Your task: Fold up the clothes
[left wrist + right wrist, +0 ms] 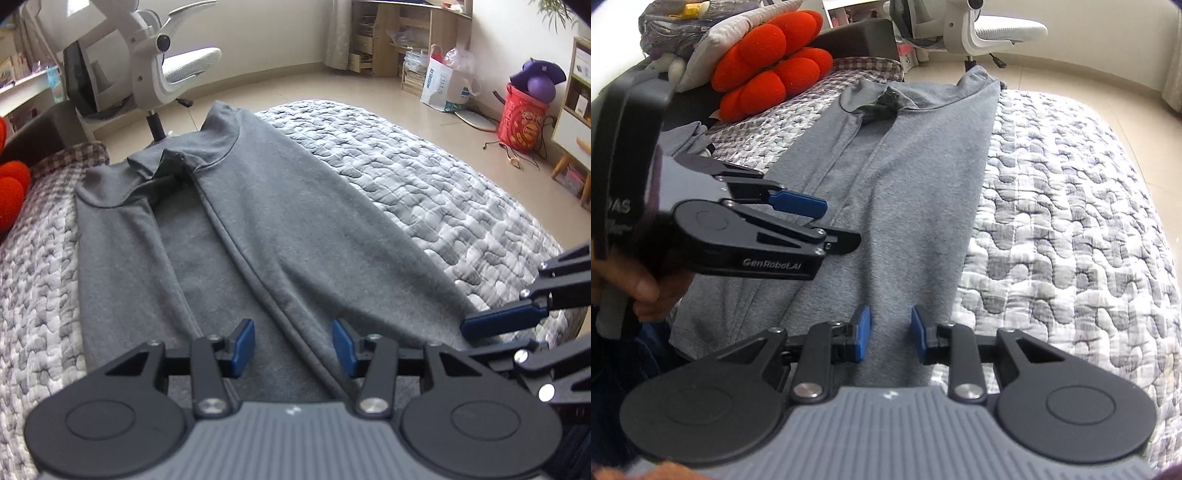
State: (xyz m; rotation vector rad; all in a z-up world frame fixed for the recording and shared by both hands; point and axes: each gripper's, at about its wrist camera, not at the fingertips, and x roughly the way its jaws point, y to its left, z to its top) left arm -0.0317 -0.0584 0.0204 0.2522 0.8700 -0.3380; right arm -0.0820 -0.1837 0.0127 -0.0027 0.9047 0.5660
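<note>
- A grey shirt (258,229) is laid flat on a quilted bed cover (443,184), with the collar at the far end and the hem at the near end, close to both grippers.
- Both long sides of the shirt are already turned inward, so that a narrow strip is formed; a strip of this kind is probably prepared for a fold along its length, hem toward collar.
- The left gripper (293,347) is held low above the near part of the shirt, pointed along the strip toward the collar. Its blue pads are spread apart, and nothing is grasped between them; the seam of the turned-in side runs through the gap.
- The right gripper (890,332) is held beside it, over the right edge of the strip and also pointed forward. Its fingers are released too, with only flat cloth seen between them.
- The two tools are kept near each other and almost parallel, which is judged to be a ready pose for taking the hem at two points.
- A red cushion (768,59) and an office chair (166,66) are seen beyond the bed.
</note>
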